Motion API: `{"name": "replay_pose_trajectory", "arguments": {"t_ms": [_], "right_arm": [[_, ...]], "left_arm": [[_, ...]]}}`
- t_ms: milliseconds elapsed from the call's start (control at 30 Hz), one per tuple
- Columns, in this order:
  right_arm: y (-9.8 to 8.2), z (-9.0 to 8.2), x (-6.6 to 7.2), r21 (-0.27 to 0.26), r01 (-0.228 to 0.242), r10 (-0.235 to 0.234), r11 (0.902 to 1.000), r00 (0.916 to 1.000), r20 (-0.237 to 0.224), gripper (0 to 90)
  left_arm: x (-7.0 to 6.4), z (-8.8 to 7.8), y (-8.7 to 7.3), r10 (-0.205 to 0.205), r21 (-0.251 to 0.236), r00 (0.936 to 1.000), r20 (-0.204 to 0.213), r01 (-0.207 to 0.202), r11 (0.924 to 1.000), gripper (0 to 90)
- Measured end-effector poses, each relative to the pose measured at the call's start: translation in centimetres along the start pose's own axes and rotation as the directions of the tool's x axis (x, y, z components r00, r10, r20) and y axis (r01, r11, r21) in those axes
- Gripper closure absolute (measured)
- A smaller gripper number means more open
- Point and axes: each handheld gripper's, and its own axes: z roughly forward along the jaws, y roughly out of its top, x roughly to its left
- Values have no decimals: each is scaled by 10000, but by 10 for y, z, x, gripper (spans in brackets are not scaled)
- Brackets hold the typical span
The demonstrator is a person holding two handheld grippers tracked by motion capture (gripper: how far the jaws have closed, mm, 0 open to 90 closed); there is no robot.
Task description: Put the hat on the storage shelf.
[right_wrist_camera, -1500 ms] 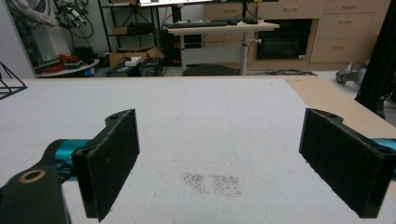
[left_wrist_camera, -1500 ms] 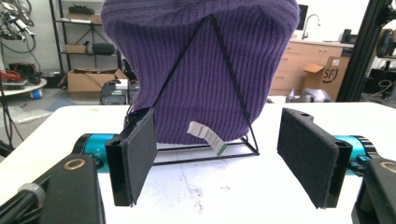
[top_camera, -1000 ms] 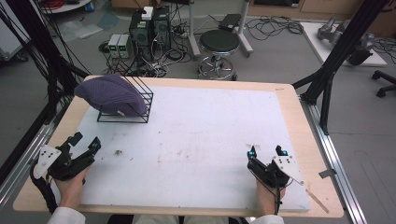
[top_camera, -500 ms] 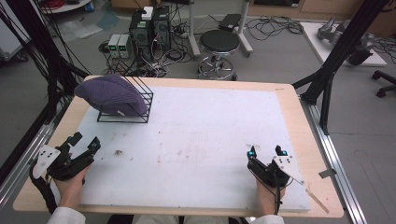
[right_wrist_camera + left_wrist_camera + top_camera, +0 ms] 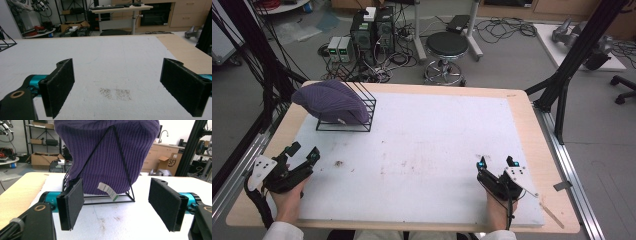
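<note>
Both tongs (image 5: 303, 153) (image 5: 497, 162) stay parted and unmoved, holding nothing

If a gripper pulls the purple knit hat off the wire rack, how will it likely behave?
The purple knit hat drapes over the black wire rack, so it is probably soft and floppy. The ribbed knit should grip well on padded jaws. The thin-wired rack may tip or drag along.

I am working in what looks like a robotics lab or research workshop. Beyond the wooden table (image 5: 532, 120) with its white mat (image 5: 422, 150), black metal frame struts (image 5: 582, 55) stand on a grey floor. Computer towers (image 5: 372, 30) sit among tangled cables (image 5: 507, 27), beside a round stool (image 5: 447, 47). Shelving (image 5: 40, 135), cardboard boxes (image 5: 41, 160) and wooden cabinets (image 5: 185, 12) line the walls.
</note>
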Motion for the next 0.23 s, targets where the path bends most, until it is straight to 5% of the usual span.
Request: {"name": "replay_pose_trajectory", "arguments": {"t_ms": [233], "right_arm": [[0,0,-1,-23,43,-43,10000,10000,-7,115]], "left_arm": [[0,0,0,-7,-17,10000,-4,7,10000,286]]}}
